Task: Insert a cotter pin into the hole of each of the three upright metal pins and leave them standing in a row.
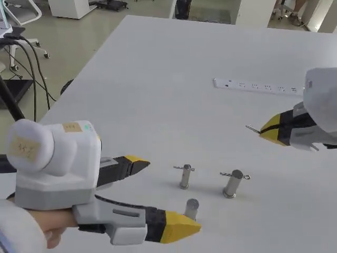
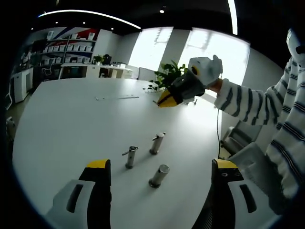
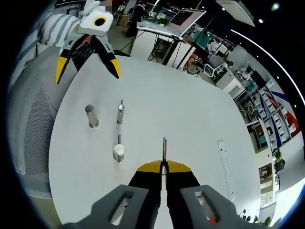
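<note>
Left gripper (image 1: 172, 196) was apart, beside the bare metal pin (image 1: 191, 208) on the tabletop (image 1: 158, 95). Right gripper (image 1: 265, 130) was clamped on a cotter pin (image 1: 253, 128), raised. Two pinned metal pins (image 1: 185, 178) (image 1: 231, 185) stood nearby.

Open-plan office, this one: a big white table (image 1: 158, 79), a wheeled chair (image 1: 21, 16) upper left of the head view, shelving (image 2: 71, 40), a potted plant (image 2: 167, 76) by bright windows (image 2: 155, 47), and screens (image 3: 183, 18) beyond.

Your head view looks forward and down at the table (image 1: 158, 95) from close above, while left gripper view and right gripper view look low across it toward each other, all three sharing the metal pins (image 1: 185, 176).
</note>
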